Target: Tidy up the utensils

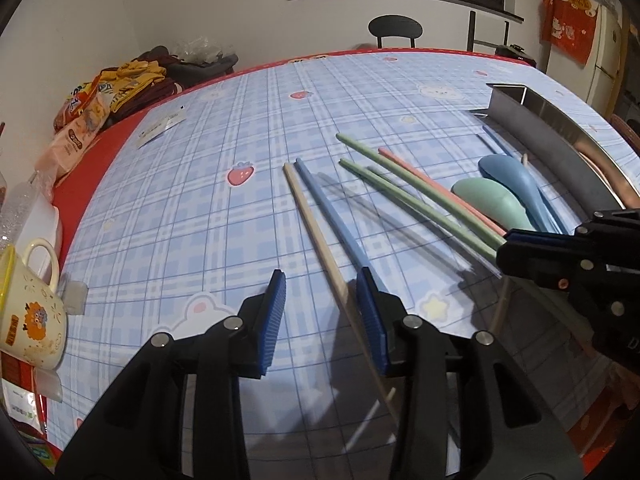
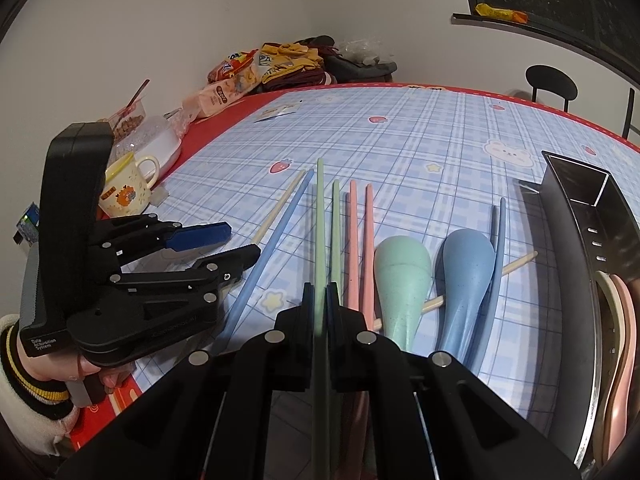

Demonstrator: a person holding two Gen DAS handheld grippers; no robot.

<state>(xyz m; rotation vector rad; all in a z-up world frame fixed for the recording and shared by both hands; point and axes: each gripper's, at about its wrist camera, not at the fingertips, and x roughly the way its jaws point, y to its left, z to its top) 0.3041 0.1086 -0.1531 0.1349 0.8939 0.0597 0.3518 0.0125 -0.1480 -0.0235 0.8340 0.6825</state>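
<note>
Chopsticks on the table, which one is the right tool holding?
The longer-reaching green chopstick, clamped in the right tool. The second green chopstick lies free beside it, as do the pink pair and the blue chopstick.

I am seeing a plaid-clothed desk [image 1: 248,128] carrying loose chopsticks [image 1: 316,216], two spoons [image 2: 404,280], a steel tray [image 2: 576,280], a mug [image 1: 30,312] and snack packs [image 1: 80,120].
</note>
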